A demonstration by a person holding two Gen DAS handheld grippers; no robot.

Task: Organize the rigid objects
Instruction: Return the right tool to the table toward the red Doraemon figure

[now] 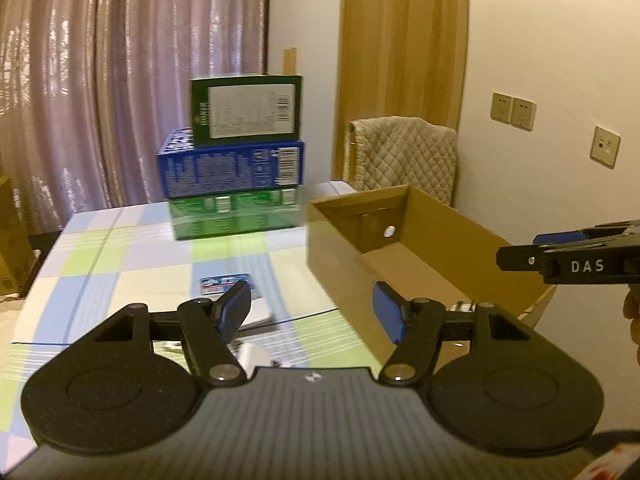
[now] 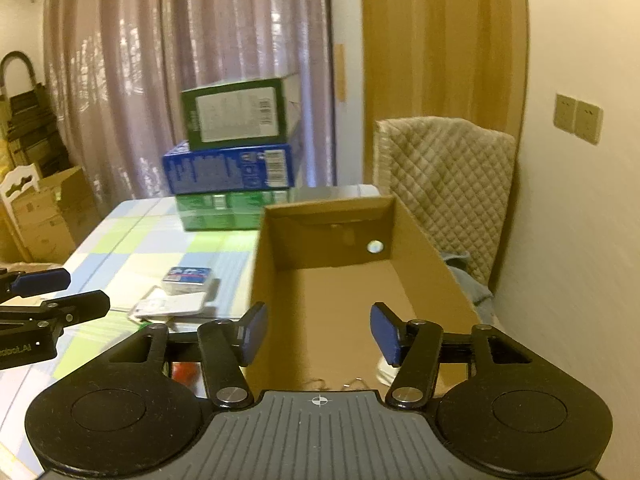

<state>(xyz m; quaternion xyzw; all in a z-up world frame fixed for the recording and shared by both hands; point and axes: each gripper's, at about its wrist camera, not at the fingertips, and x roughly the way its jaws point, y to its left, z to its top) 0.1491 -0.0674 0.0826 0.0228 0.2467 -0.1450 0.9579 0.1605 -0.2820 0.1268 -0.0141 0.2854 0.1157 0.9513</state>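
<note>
An open cardboard box [image 1: 424,236] [image 2: 340,276] stands on the checked tablecloth [image 1: 132,256]. My left gripper [image 1: 312,314] is open and empty, above the table by the box's left wall. Below it lie a small blue-and-white box [image 1: 222,284] [image 2: 188,276] and flat white packets [image 1: 258,312] [image 2: 172,306]. My right gripper [image 2: 318,332] is open and empty, over the near end of the cardboard box; it shows at the right edge of the left wrist view [image 1: 568,258]. Small items lie at the box's near end, mostly hidden.
Three boxes are stacked at the table's far side: dark green [image 1: 246,110] on blue [image 1: 232,170] on light green [image 1: 236,214]. A chair with a quilted cover [image 1: 404,156] stands behind the cardboard box by the wall. Cartons [image 2: 44,212] stand on the floor at left.
</note>
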